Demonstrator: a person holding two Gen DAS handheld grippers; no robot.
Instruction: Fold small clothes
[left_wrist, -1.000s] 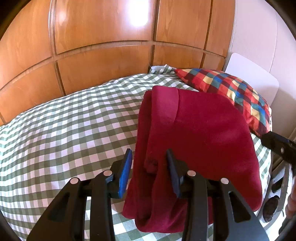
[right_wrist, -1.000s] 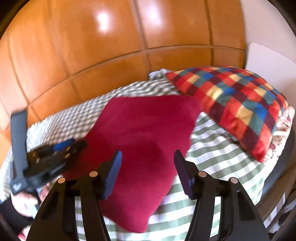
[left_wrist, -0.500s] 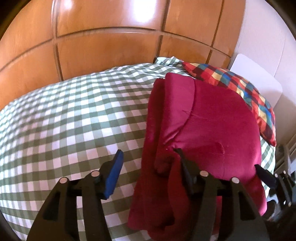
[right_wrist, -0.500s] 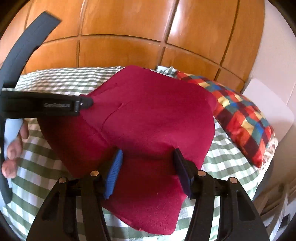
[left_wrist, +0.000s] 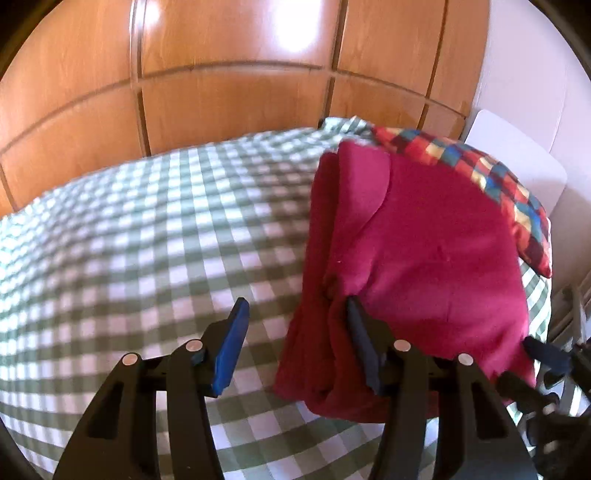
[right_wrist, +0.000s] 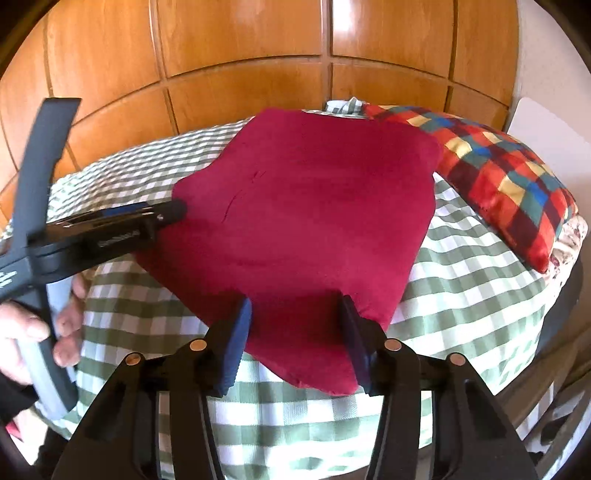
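Left wrist view: your left gripper (left_wrist: 295, 325) has its jaws spread wide; the right finger is pushed into the layered near-left edge of the red garment (left_wrist: 417, 258), the blue-padded left finger sits over bare checked bedspread (left_wrist: 147, 229).
Right wrist view: your right gripper (right_wrist: 295, 325) is also released, jaws wide, straddling the garment's near corner without pinching it.
Garment position: it lies flat and already doubled on the bedspread, its far corner against the patchwork pillow (right_wrist: 506, 173).
Step in hand: you look to be lining up both claws on the near edge for the next fold; neither has cloth clamped.
Next move: slide the fingers so one goes under and one over all layers, then clench both before lifting, or the lower layers will stay behind.
Poor view: the left wrist picture is motion-blurred, so I cannot tell how many layers sit at that finger, perhaps three.
Change from half a second ago: your left gripper has pulled back slightly, your right has backed toward the near corner, and the jaws on both are as wide as before.
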